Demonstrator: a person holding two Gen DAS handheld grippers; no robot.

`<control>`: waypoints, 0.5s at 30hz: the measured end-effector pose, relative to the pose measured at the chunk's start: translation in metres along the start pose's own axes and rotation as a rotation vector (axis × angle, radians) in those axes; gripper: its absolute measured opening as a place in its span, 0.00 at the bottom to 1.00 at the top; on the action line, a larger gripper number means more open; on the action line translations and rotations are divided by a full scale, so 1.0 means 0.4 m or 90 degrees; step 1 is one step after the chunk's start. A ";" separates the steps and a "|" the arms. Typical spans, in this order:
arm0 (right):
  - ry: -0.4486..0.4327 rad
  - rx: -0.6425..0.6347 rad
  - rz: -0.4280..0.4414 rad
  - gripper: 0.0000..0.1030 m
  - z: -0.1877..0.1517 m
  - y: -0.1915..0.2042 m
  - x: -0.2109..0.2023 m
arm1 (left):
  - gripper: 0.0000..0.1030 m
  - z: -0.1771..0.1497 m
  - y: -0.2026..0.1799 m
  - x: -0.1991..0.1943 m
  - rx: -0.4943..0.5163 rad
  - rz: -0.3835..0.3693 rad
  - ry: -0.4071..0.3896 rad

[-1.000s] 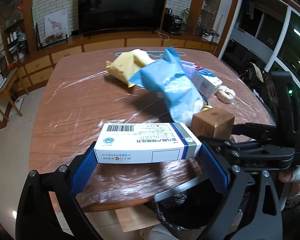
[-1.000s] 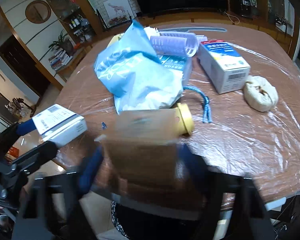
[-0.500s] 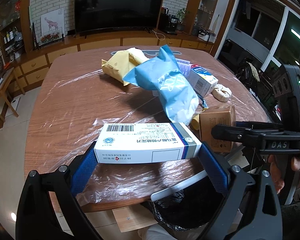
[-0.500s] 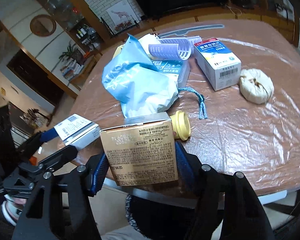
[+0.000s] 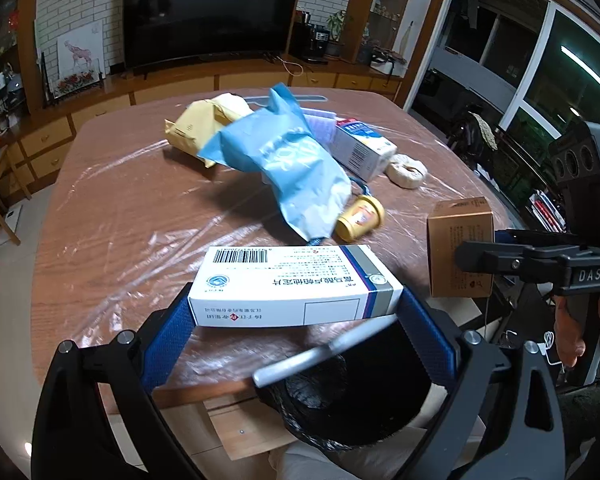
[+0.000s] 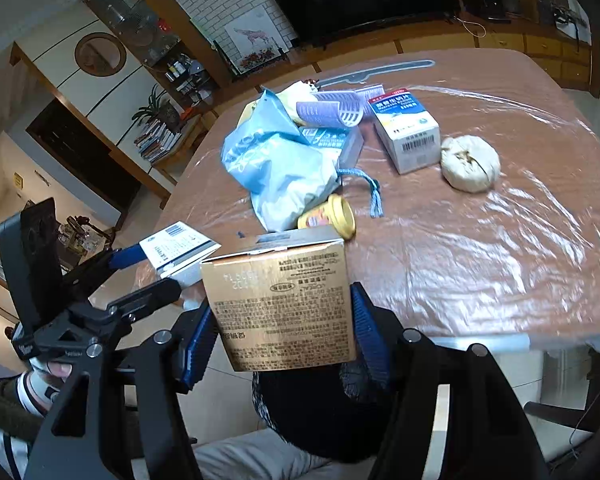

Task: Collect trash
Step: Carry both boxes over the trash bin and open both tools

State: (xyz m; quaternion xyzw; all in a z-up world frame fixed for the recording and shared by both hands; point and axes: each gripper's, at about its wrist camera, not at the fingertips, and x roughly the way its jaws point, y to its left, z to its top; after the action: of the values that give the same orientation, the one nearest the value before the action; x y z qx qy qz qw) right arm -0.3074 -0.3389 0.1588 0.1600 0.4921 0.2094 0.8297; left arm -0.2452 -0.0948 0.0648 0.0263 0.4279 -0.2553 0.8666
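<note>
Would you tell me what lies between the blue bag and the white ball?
A blue-topped white box stands between the blue bag and white ball, per the right wrist view.

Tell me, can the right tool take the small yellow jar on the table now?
Probably not: the right tool is shut on the brown box, so it has no free grip, though the yellow jar lies unobstructed just beyond.

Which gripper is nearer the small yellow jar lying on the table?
Right. The right gripper, holding the brown box, sits just in front of the yellow jar; the left gripper with the white box is farther back.
</note>
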 end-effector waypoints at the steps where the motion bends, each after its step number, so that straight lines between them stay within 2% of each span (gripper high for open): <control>1: 0.002 -0.004 0.002 0.60 -0.010 0.002 -0.006 | 0.94 -0.004 -0.007 -0.003 0.003 -0.004 0.003; 15: 0.043 -0.041 0.012 0.60 -0.120 0.022 -0.050 | 0.94 -0.080 -0.102 -0.024 0.064 -0.063 0.047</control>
State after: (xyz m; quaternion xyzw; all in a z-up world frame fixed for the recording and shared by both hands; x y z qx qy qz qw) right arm -0.3601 -0.3388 0.1557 0.1307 0.5113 0.2384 0.8153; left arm -0.2923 -0.1179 0.0588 0.0581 0.4469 -0.3176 0.8343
